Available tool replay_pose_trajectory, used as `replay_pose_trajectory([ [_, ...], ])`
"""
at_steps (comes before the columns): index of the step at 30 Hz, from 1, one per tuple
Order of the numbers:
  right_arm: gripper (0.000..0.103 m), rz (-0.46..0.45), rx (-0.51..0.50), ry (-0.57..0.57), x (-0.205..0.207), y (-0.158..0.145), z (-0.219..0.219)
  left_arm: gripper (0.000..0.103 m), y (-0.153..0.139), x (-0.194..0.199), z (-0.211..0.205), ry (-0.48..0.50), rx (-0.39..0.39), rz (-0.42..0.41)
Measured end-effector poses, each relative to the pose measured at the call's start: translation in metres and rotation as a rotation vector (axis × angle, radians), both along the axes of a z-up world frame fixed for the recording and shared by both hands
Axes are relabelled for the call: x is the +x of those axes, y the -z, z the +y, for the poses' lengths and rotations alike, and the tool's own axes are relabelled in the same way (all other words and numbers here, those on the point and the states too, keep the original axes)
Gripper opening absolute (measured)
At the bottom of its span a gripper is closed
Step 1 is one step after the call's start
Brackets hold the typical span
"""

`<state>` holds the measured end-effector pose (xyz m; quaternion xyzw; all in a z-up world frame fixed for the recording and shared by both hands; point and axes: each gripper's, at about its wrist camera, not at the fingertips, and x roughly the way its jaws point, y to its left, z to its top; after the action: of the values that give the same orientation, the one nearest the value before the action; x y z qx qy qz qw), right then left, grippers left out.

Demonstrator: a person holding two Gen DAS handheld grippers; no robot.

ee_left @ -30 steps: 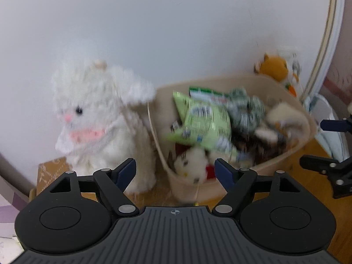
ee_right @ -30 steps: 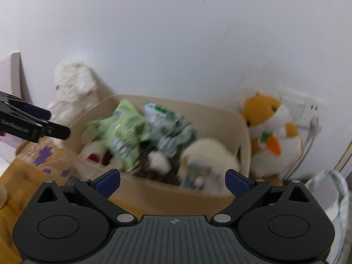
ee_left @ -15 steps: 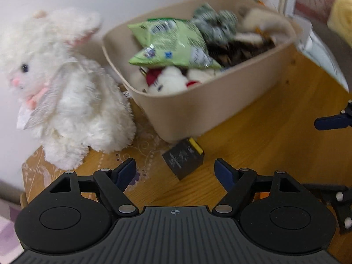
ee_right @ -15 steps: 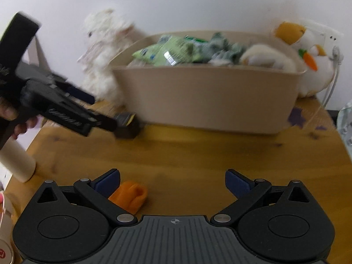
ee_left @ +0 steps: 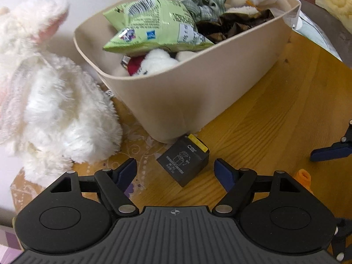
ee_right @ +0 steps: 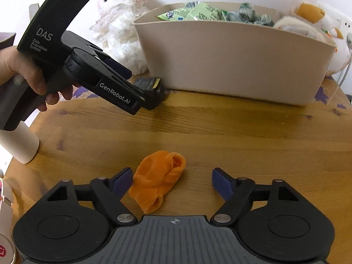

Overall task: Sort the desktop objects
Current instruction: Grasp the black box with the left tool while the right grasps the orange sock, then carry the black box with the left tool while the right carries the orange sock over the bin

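A small black box with a yellow end [ee_left: 183,162] lies on the wooden table just in front of the beige bin [ee_left: 198,88]; it also shows in the right wrist view [ee_right: 151,88]. My left gripper [ee_left: 176,171] is open and empty, its fingers either side of the box, a little short of it. An orange cloth [ee_right: 157,184] lies on the table between the open fingers of my right gripper [ee_right: 171,182], nearer the left finger. The bin holds a green snack bag [ee_left: 158,24], plush toys and cloth.
A white plush rabbit [ee_left: 44,101] sits left of the bin on a patterned mat. An orange and white plush [ee_right: 316,15] stands behind the bin's right end. A white cylinder [ee_right: 21,143] stands at the table's left edge. The bin [ee_right: 231,55] blocks the back.
Both grippers have dropped from looking at the bin and wall to low over the table. The left has closed in on the black box, the right on the orange cloth.
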<state>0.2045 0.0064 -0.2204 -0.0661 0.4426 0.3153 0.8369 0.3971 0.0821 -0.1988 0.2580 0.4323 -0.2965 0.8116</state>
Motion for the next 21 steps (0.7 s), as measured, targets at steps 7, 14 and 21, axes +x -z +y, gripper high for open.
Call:
replay_pose_trajectory([
  [7,0.042,-0.023,-0.033,0.004,0.005,-0.003,-0.005,0.051,0.002,0.009,0.004,0.052,-0.043,0.061],
  [14,0.012,-0.012,-0.036,0.006,0.011,-0.004,-0.013,0.050,0.000,0.008,0.004,0.049,-0.058,0.070],
  [21,0.010,-0.018,-0.039,-0.008,0.015,-0.007,-0.020,0.050,-0.010,-0.002,0.006,0.031,-0.084,0.063],
])
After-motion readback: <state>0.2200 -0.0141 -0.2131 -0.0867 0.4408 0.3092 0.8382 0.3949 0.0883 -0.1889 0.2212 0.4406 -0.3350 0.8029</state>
